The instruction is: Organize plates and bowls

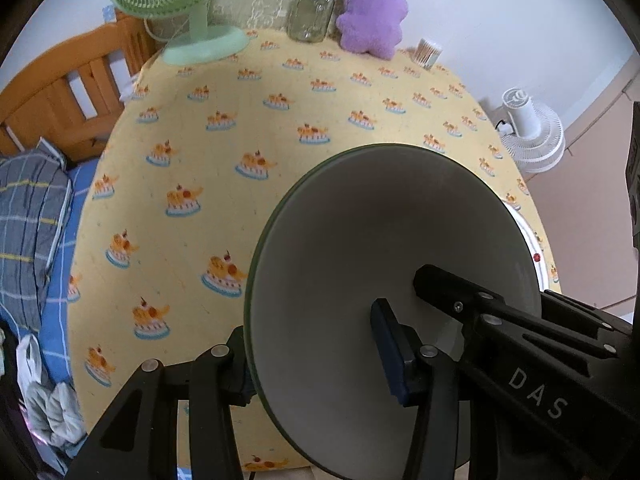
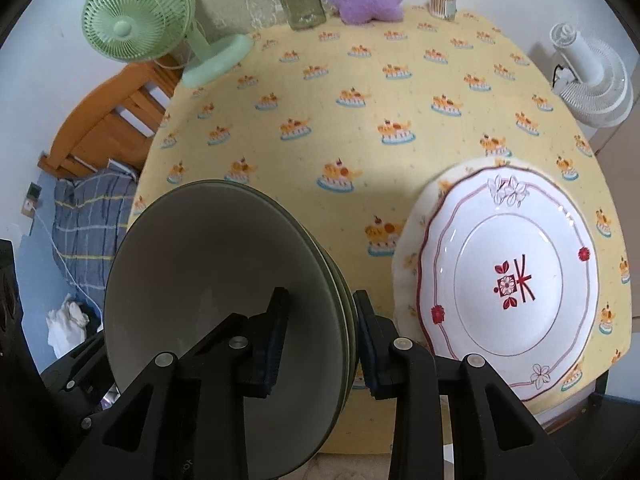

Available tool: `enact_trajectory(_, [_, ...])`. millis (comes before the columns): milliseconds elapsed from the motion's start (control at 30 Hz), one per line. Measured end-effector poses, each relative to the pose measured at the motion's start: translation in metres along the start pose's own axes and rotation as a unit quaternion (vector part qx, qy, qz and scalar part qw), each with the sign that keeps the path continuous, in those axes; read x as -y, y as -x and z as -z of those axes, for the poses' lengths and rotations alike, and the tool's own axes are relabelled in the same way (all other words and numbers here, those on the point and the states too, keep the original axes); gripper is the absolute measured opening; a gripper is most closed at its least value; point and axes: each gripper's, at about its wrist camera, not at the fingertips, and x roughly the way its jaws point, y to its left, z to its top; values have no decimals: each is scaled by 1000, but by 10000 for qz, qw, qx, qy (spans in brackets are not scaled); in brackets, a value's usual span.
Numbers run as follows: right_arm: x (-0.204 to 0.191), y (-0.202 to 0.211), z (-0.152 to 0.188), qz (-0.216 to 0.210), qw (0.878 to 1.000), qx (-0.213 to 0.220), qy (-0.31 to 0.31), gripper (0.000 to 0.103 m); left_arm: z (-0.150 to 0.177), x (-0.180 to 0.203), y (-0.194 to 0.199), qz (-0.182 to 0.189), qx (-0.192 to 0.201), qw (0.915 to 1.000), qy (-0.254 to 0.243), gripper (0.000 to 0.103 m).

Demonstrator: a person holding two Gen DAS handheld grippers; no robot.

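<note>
Yellow tablecloth point(image 2: 360, 128) bare mid-table | white plate point(image 2: 508, 280) near front-right edge | both grippers point(image 1: 316, 348) point(image 2: 320, 336) clamp green bowls point(image 2: 224, 304) rim

right claw point(image 2: 320, 336) clamping green bowls point(image 2: 224, 304), floral plate point(image 2: 508, 276) beside

The left gripper point(image 1: 316, 352) is clamping the green bowl's point(image 1: 360, 248) wall, its fingers reaching toward 12 o'clock. The right gripper point(image 2: 320, 336) is pinching the same bowl's point(image 2: 208, 280) rim at 3 o'clock, one finger inside and one outside.
</note>
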Motion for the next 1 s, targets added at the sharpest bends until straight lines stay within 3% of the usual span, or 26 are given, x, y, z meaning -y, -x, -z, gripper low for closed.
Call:
enact_trajectory(567, [-10,38,4,147,9986,373,-339,36,-5,7,29,150,140,9991,-383,49])
enact_trajectory(1000, [30,50,-4,-143,9993,332,129,36,0,53,27,-144,288,9994,116,50])
